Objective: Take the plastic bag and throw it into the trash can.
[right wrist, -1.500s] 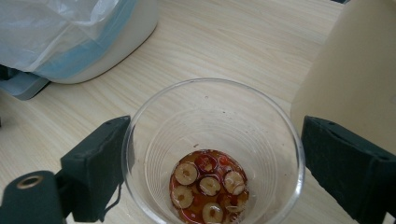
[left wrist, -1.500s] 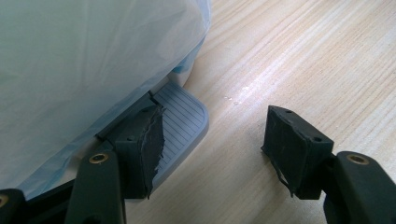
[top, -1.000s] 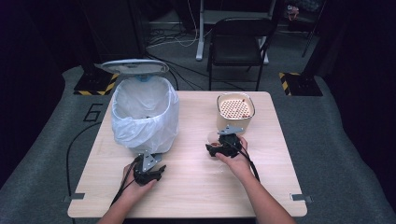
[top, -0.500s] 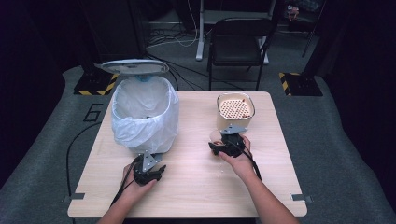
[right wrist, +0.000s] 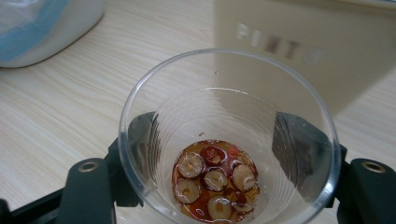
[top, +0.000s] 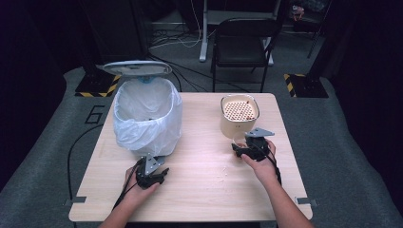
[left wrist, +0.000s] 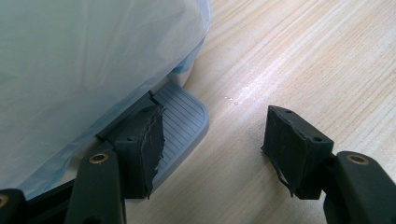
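Two grippers work on one wooden bench [top: 199, 190], and every place below is given relative to the pedal bin [top: 147, 116].

Bench: it carries the pedal bin at its far left, lined with a white bag [top: 128, 128]; the lid [top: 137, 68] stands raised behind the bin.

Strainer pot [top: 239, 116]: a cream vessel with a perforated top, well apart from the bin on its right.

Left gripper [left wrist: 210, 140]: it sits at the foot of the bin on the near side. One of its fingers [left wrist: 140, 149] rests on the bin's ribbed pedal [left wrist: 184, 121], the other stands off over bare wood; the fingers pinch nothing.

Right gripper [right wrist: 224, 154]: it is far right of the bin, just in front of the strainer pot. Its fingers have just been closing and now clasp a clear plastic cup [right wrist: 224, 135] between them.

Cup contents: sliced red dates [right wrist: 212, 179] in a little amber liquid lie at the bottom.

Progress, as a judgement: the bin appears opened by the pedal and the cup is grasped. Still to do is carrying the cup to the strainer pot or the bin and emptying it; nothing has yet been tipped out.
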